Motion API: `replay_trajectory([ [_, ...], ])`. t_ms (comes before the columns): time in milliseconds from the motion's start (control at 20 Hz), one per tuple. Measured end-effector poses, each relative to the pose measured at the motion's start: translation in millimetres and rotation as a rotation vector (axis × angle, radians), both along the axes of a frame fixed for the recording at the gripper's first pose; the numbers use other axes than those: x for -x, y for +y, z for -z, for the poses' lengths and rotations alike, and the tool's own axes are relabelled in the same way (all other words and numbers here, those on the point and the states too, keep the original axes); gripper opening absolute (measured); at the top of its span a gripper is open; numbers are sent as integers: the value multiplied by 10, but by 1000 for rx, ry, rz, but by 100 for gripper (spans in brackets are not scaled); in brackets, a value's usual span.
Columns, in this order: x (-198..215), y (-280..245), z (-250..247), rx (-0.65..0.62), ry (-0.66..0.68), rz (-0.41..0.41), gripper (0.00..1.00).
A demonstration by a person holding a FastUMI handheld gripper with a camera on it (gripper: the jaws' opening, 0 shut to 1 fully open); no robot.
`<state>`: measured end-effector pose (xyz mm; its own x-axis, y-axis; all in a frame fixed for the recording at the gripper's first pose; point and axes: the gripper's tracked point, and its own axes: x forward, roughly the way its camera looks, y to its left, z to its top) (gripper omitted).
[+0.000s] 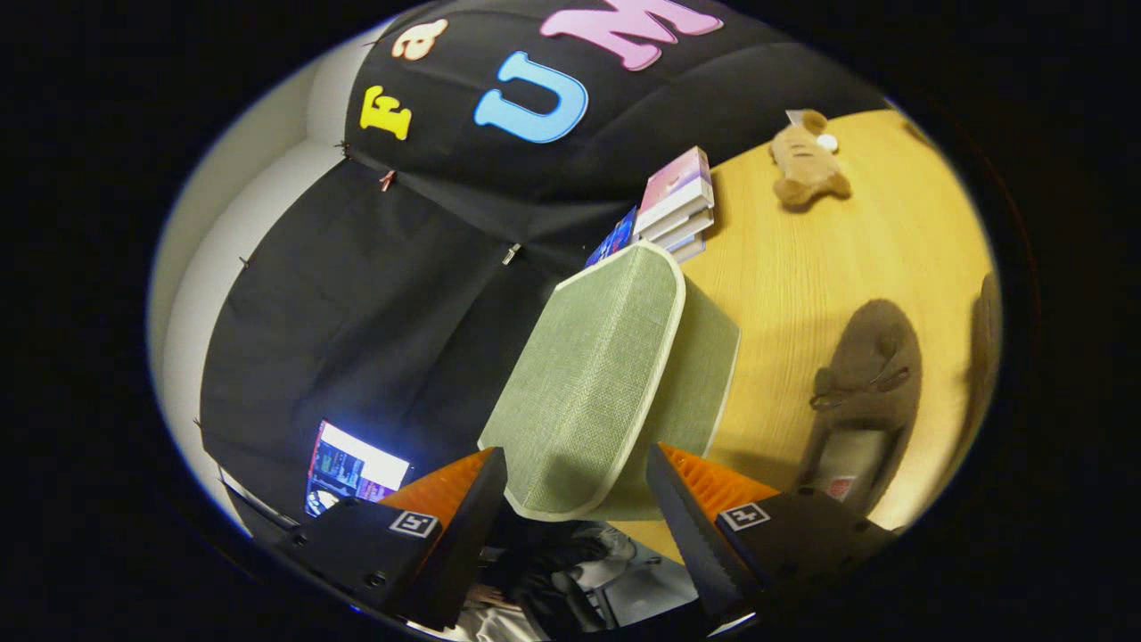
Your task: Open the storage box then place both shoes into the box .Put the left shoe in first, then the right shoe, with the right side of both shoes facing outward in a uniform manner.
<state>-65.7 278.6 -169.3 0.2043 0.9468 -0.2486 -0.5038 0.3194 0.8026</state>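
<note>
A green fabric storage box [704, 357] with white trim stands on the wooden table [802, 267]. Its lid [597, 374] lies on top, and the lid's near corner sits between my fingers. My gripper [575, 459] is open wide, one finger on each side of that corner and close to its trim. One brown moccasin shoe [869, 392] lies on the table beside the box, beyond the right finger. A second brown shoe [985, 348] shows in part further out.
A stack of books [679, 201] stands behind the box against the black cloth wall. A tan plush toy [807, 160] lies further along the table. A lit screen [355, 468] glows by the left finger. A person's dark clothing [553, 571] shows below the fingers.
</note>
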Motion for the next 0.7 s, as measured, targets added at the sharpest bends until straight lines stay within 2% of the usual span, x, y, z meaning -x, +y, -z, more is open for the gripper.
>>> replay_trajectory([
  [200,26,215,152,-37,70,-69,98],
  [350,54,382,254,-71,178,-105,98],
  [550,55,425,300,-104,286,-84,95],
  [650,38,448,272,-106,305,-81,83],
  [700,51,425,278,-105,318,-83,80],
])
